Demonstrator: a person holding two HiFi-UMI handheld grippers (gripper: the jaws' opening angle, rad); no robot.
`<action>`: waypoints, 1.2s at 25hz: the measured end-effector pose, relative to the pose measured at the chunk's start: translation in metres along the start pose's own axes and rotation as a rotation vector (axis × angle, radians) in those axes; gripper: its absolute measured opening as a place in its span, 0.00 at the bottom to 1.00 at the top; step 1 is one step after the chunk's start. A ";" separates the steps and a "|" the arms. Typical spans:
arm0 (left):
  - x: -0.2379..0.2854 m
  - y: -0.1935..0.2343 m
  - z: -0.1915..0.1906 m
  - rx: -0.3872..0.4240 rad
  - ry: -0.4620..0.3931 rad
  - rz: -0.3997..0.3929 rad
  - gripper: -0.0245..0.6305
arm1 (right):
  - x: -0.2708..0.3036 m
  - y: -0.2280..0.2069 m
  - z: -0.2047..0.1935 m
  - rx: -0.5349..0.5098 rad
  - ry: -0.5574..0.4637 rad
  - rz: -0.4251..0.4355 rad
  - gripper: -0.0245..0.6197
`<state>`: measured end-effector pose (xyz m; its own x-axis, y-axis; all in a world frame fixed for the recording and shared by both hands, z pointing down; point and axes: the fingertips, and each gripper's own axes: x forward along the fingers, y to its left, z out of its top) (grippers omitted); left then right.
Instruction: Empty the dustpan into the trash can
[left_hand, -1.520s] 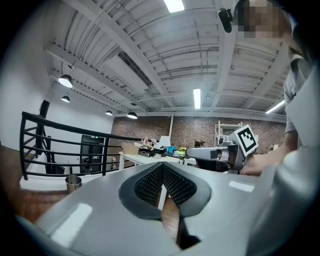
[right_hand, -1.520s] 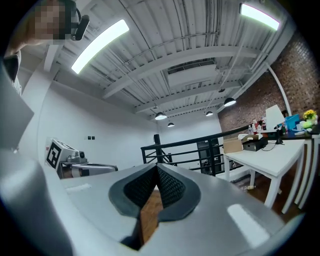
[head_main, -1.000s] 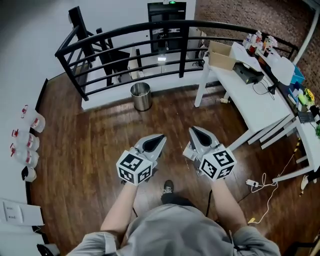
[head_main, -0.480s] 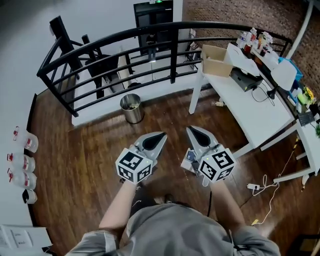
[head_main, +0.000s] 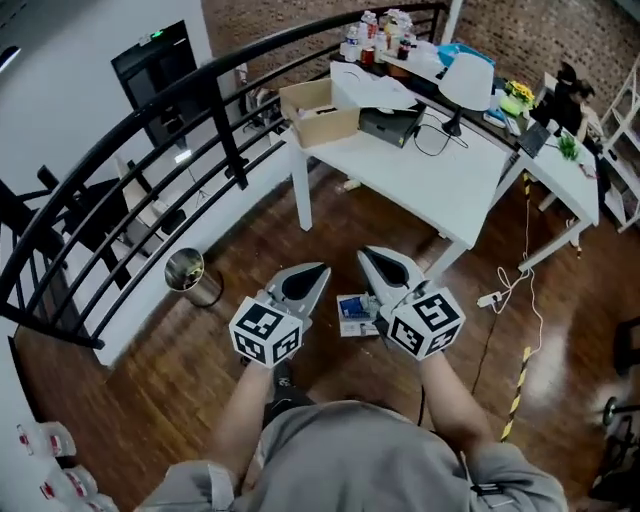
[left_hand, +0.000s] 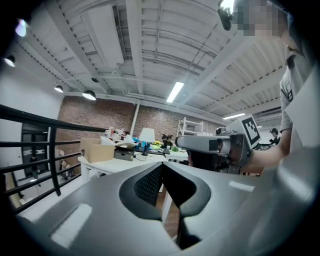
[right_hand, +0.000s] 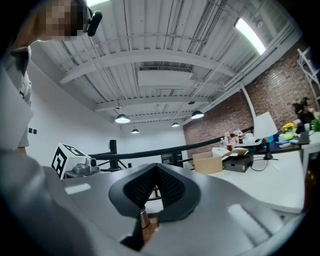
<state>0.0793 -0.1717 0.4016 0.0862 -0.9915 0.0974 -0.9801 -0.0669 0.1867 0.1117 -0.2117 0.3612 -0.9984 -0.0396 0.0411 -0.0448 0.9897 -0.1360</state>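
Both grippers are carried side by side at waist height and point roughly level ahead of the person. This reads as a carrying pose rather than work on anything, since neither is near a thing to grasp. The trash can (head_main: 192, 277) stands upright and open-topped on the wooden floor (head_main: 180, 370) beside the black railing (head_main: 150, 130), well apart to the left of the grippers, so it looks ready to receive a tip. No dustpan shows in any view, so I judge it must be found before any emptying. The white worktop (head_main: 440, 190) lies ahead. The left gripper (head_main: 318, 274) is clenched, its jaws meeting at the tips with nothing between them. The right gripper (head_main: 372, 258) is likewise clenched and empty.
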 end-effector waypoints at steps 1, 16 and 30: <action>0.010 0.001 -0.001 0.001 0.016 -0.049 0.05 | 0.000 -0.007 0.000 0.005 -0.003 -0.045 0.04; 0.092 -0.068 -0.073 0.033 0.273 -0.624 0.05 | -0.101 -0.034 -0.095 0.150 0.121 -0.643 0.04; 0.076 -0.082 -0.156 0.008 0.425 -0.673 0.05 | -0.144 -0.029 -0.232 0.356 0.273 -0.850 0.05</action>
<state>0.1942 -0.2239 0.5466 0.7194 -0.6104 0.3315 -0.6946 -0.6385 0.3315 0.2653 -0.2027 0.5888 -0.5862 -0.6467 0.4879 -0.8032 0.5429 -0.2453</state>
